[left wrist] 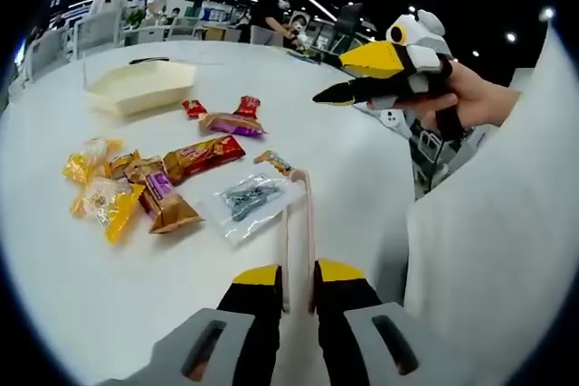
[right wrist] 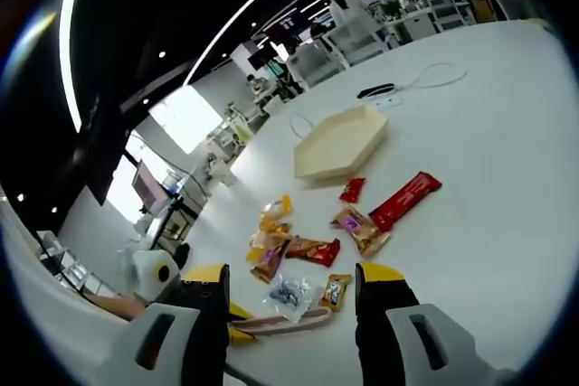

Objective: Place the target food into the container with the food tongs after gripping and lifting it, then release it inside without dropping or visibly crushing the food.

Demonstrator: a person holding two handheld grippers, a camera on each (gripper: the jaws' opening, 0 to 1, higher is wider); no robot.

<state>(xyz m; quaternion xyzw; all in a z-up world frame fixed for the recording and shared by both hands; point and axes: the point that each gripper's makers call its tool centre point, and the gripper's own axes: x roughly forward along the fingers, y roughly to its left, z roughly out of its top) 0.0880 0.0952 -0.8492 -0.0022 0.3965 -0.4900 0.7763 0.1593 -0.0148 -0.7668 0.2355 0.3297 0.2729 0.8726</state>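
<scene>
In the left gripper view your left gripper (left wrist: 299, 276) is clamped on the pale tongs (left wrist: 301, 223), whose long axis points away toward the snacks (left wrist: 163, 183); beyond those sits the cream tray (left wrist: 143, 85). In the right gripper view your right gripper (right wrist: 291, 279) stands wide and holds nothing; the tongs (right wrist: 280, 322) lie crosswise, nearer you than the tray (right wrist: 341, 143).

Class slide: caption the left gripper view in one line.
Left gripper holding pink tongs above scattered snack packets, with a cream tray beyond.
</scene>
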